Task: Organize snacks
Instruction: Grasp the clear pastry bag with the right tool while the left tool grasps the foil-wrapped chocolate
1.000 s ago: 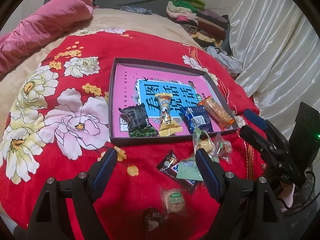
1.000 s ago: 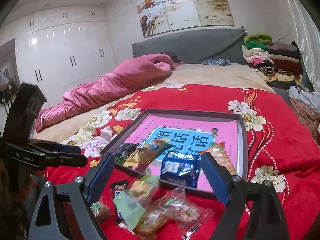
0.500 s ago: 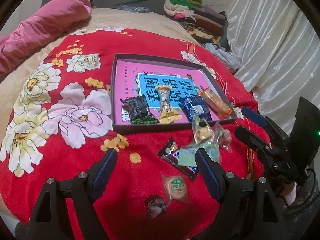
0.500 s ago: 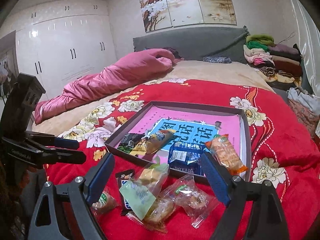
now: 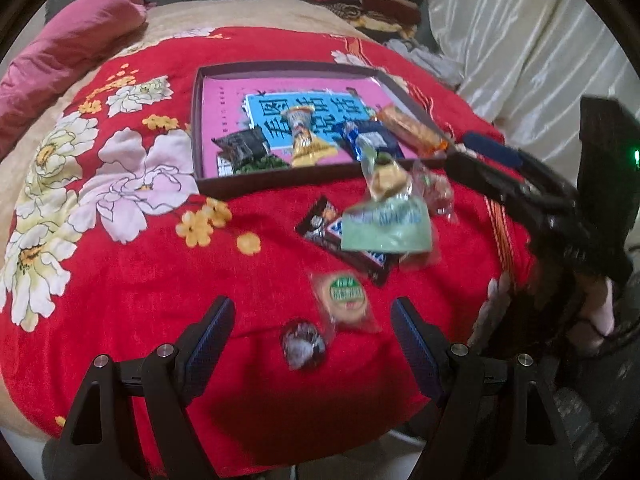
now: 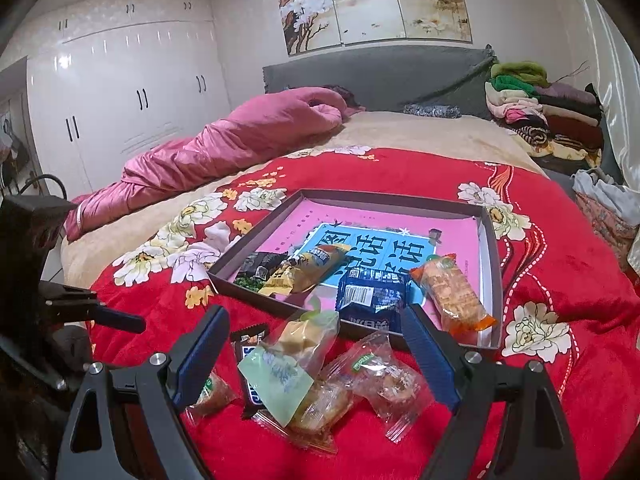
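Note:
A shallow brown tray (image 5: 280,178) (image 6: 494,248) with a pink and blue lining lies on the red floral blanket. It holds a dark packet (image 5: 240,146), a yellow packet (image 5: 304,136), a blue packet (image 6: 374,294) and an orange packet (image 6: 452,294). Loose snacks lie in front of it: a green-labelled bag (image 5: 386,224) (image 6: 288,364), a clear cake packet (image 6: 380,376), a black bar (image 5: 320,220), a round green-label pastry (image 5: 346,294) and a small dark candy (image 5: 302,344). My left gripper (image 5: 312,340) is open above the candy. My right gripper (image 6: 312,356) is open around the loose pile.
A pink duvet (image 6: 240,140) lies along the far left of the bed. Folded clothes (image 6: 540,108) are stacked at the head on the right. White curtains (image 5: 520,40) hang at the right. The blanket's front edge (image 5: 280,452) drops off just below my left gripper.
My left gripper has pulled back toward the bed's front edge, so the candy and round pastry now sit between its fingers. My right gripper has risen slightly over the pile.

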The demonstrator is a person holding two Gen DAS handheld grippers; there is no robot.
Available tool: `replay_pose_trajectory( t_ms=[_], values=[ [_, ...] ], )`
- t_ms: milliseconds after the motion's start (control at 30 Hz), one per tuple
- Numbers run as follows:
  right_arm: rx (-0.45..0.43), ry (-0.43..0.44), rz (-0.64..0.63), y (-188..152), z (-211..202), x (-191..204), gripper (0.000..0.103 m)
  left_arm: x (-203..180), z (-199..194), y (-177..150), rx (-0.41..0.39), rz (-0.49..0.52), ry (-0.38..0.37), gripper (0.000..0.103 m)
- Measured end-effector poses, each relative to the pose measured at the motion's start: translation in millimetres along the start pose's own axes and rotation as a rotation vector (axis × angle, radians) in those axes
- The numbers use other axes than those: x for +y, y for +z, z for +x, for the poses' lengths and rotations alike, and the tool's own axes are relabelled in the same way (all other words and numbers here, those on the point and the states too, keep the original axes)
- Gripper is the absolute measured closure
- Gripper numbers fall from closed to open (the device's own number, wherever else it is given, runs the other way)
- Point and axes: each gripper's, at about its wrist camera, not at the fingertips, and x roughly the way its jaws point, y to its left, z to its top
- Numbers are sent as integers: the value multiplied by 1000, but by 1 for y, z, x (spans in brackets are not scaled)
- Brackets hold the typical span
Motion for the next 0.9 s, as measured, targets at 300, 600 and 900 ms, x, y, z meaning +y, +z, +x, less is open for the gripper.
replay_pose_trajectory(
  t_ms=[300, 600, 900],
  values=[
    [42, 28, -7, -4, 7, 5, 15, 1, 7, -14, 45, 8, -10, 22],
    [92, 44, -38, -9, 17, 14, 15, 2, 12, -16, 55, 10, -4, 22],
    [123, 50, -30, -13, 27, 13, 15, 6, 21, -19, 77, 23, 7, 43]
  ],
)
